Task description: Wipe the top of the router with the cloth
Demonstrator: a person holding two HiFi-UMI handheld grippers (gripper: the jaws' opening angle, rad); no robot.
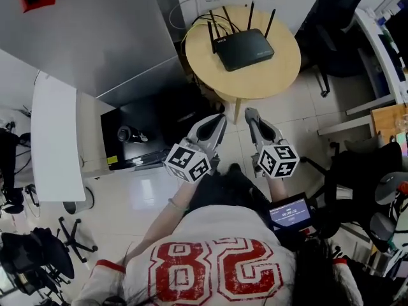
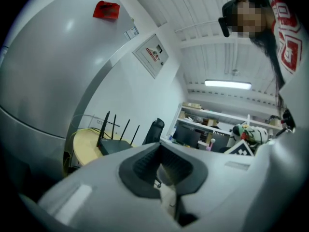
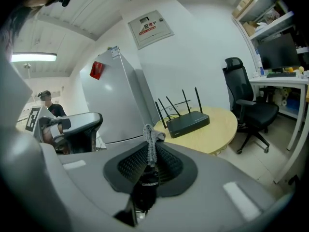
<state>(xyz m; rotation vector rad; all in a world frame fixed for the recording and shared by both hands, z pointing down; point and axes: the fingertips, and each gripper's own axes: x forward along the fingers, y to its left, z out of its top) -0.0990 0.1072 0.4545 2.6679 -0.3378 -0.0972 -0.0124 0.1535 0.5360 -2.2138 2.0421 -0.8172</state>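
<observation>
The black router with several upright antennas sits on a round wooden table, at the top of the head view. Both grippers hang short of the table, over the floor near my body. My right gripper is shut on a grey cloth, a strip of which sticks up between its pads. From this gripper the router lies ahead and to the right. My left gripper is shut with nothing in it, and its view has the router ahead on the left.
A tall grey fridge-like cabinet stands left of the table, with a dark low unit beside it. A black office chair and a desk are to the right. Cables trail behind the router.
</observation>
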